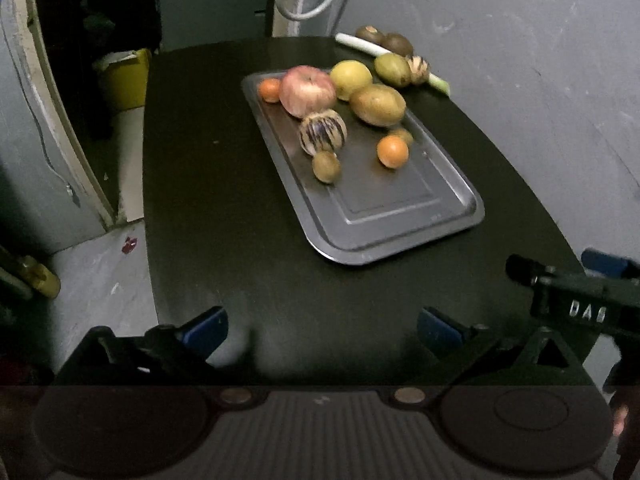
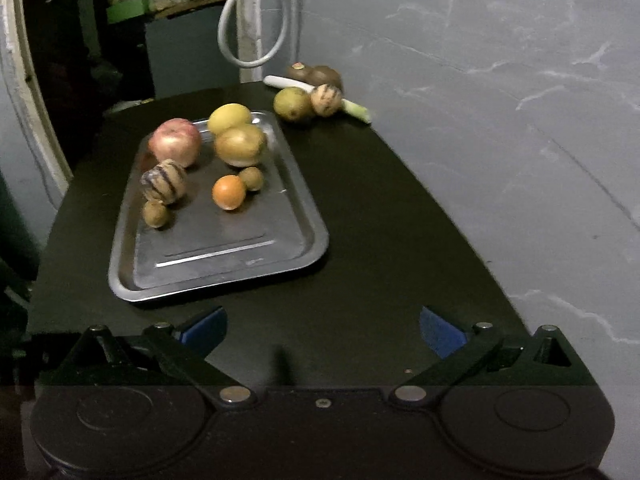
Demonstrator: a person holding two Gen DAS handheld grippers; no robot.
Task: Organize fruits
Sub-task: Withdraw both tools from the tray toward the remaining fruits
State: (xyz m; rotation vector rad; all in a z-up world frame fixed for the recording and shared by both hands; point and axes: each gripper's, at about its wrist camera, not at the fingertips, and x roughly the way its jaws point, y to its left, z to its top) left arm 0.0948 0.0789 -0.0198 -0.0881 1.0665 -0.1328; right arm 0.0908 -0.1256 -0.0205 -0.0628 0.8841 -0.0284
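A metal tray (image 1: 400,220) (image 2: 224,264) lies on the dark table (image 1: 224,208) (image 2: 400,240). On its far half sit a red apple (image 1: 307,90) (image 2: 175,142), a yellow fruit (image 1: 351,79) (image 2: 230,119), a brown pear (image 1: 378,105) (image 2: 240,145), a striped melon (image 1: 322,132) (image 2: 164,182), an orange (image 1: 393,152) (image 2: 229,192) and small green fruits (image 1: 326,166) (image 2: 156,214). Off the tray at the far corner lie a green fruit (image 1: 393,69) (image 2: 293,104), a small striped fruit (image 2: 326,99), brown kiwis (image 2: 316,76) and a leek (image 1: 438,82). My left gripper (image 1: 322,328) and right gripper (image 2: 323,328) are open and empty, near the table's front edge.
The right gripper's body (image 1: 580,300) shows at the right of the left wrist view. A grey wall (image 2: 500,100) runs along the table's right side. A yellow bucket (image 1: 124,80) stands on the floor at the far left. A white cable loop (image 2: 252,32) hangs behind the table.
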